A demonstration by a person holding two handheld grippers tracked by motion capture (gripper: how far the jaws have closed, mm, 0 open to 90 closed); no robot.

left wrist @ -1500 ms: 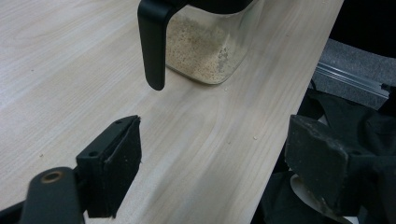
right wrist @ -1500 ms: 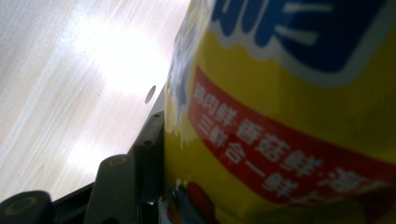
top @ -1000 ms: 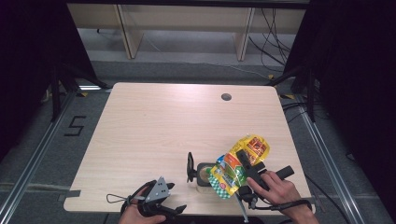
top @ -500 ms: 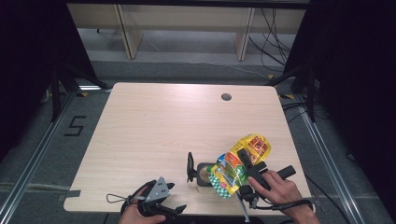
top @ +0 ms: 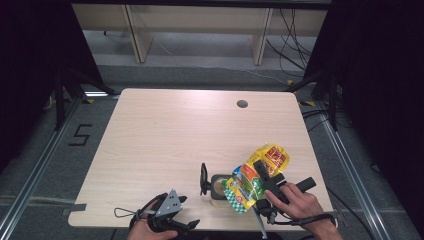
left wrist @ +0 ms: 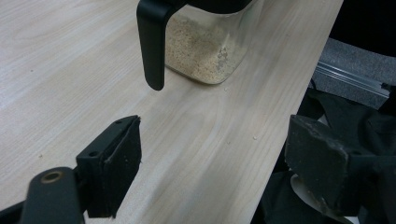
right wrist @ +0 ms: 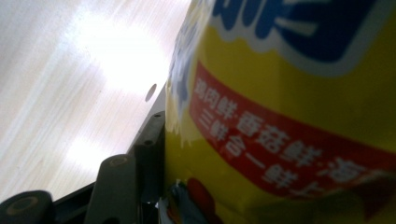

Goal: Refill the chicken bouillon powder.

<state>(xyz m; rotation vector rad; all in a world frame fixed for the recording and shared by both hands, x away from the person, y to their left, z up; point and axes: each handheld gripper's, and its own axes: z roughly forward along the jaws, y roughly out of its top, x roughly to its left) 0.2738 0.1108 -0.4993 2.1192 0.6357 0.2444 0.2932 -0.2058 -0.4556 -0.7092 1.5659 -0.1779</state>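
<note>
Pouring depends on one relation: right claw [top: 265, 175] pinches the yellow printed plastic pouch [top: 256, 176], tilted with its low end over the clear square jar with black handle [top: 216, 186] near the desk's [top: 165, 130] front edge, while left claw [top: 192, 225] waits spread.
</note>
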